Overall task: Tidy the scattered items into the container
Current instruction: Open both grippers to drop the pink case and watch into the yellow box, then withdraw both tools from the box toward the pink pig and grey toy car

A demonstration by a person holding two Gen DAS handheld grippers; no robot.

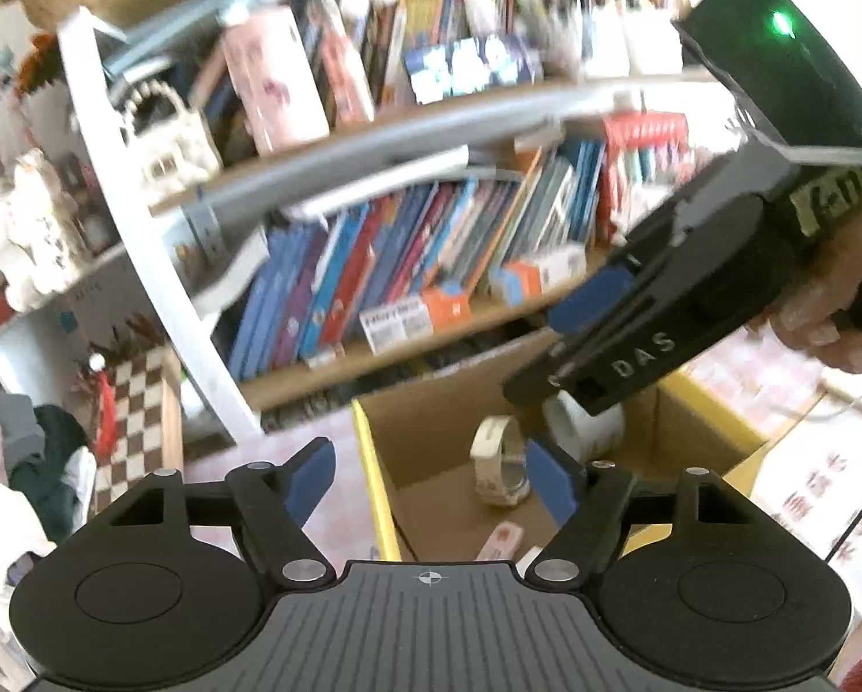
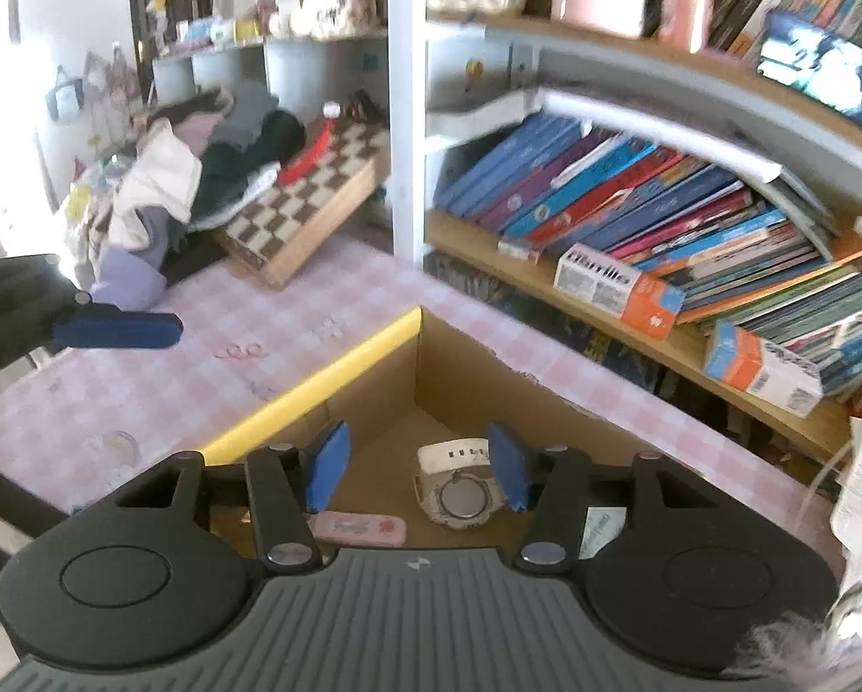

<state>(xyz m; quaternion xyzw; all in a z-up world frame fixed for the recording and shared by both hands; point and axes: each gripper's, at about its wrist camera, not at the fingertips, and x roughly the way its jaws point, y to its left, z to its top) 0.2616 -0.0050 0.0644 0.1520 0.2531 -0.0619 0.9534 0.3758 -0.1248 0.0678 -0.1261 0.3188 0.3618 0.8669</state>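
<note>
**Clerk:** Tongs first. Left tongs (image 1: 431, 484): blue pads spread wide, nothing between them, hanging over the near edge of the box. Right tongs (image 2: 416, 470): pads apart, nothing gripped, over the open box; the watch lies below the gap, untouched.

**Checker:** Largest fixture?

**Clerk:** Bookshelf (image 2: 650, 346), wooden boards, white upright post, rows of leaning books (image 2: 632, 202). It stands along the far side of the surface.

**Checker:** Next.

**Clerk:** Surface (image 2: 229, 357), covered in pink-and-white check cloth. At its far left end, a heap of clothes (image 2: 200, 173) and a tilted chessboard case (image 2: 309, 202) leaning against it.

**Checker:** The container?

**Clerk:** Cardboard box (image 2: 465, 375), open top, one rim edged in yellow (image 2: 315, 380). It sits on the surface just before the bookshelf.

**Checker:** Contents, larger to smaller.

**Clerk:** One white mug (image 1: 586, 427) against the far wall, partly hidden behind the right tongs in the left view. One watch (image 2: 459, 490), cream strap, round face, on the box floor. One small pink case (image 2: 356, 527), flat on the floor beside the watch, near edge. One white printed slip (image 2: 601, 525), mostly hidden; I cannot tell what it is.

**Checker:** Loose outside the box?

**Clerk:** One clear round item (image 2: 118, 444) on the cloth, left of the yellow rim; too blurred to name.
</note>
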